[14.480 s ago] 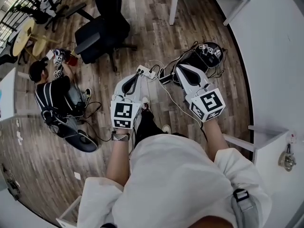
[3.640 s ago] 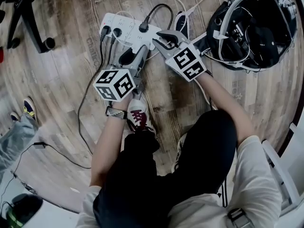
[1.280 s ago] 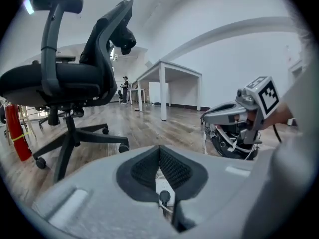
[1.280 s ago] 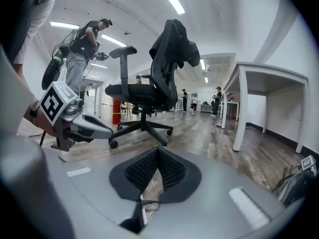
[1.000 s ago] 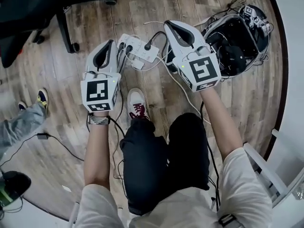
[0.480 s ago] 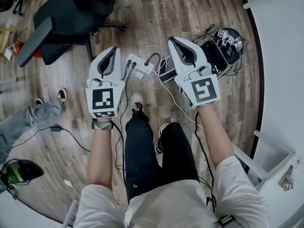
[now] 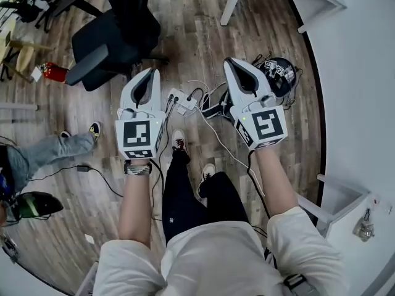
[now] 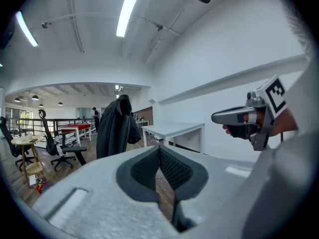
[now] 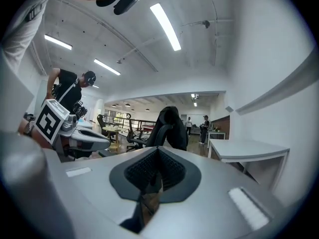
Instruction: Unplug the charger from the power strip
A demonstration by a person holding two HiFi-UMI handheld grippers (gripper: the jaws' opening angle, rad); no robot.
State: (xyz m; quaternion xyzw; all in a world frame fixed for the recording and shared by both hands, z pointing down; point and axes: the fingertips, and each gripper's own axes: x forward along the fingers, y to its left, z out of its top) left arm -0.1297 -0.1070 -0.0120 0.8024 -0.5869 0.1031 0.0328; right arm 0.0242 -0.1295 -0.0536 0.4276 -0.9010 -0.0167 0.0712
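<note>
The white power strip (image 7: pixel 178 97) lies on the wood floor far below, with dark plugs in it. A small white block, possibly the charger (image 7: pixel 186 108), lies against its near side; it is too small to be sure. A white cable (image 7: pixel 216 137) trails from there toward my feet. My left gripper (image 7: pixel 149 73) and right gripper (image 7: pixel 232 62) are held high and level on either side of the strip. In the left gripper view the left gripper (image 8: pixel 160 149) is shut and empty, and in the right gripper view the right gripper (image 9: pixel 158 151) is the same.
A black office chair (image 7: pixel 110 39) stands at the far left. An open black bag (image 7: pixel 279 74) full of cables lies by the white wall on the right. A white table leg (image 7: pixel 231 2) is ahead. A seated person's leg (image 7: pixel 54 148) reaches in from the left.
Both grippers have risen well away from the floor, still shut. The power strip and bag look smaller and farther off, and my legs have straightened.
</note>
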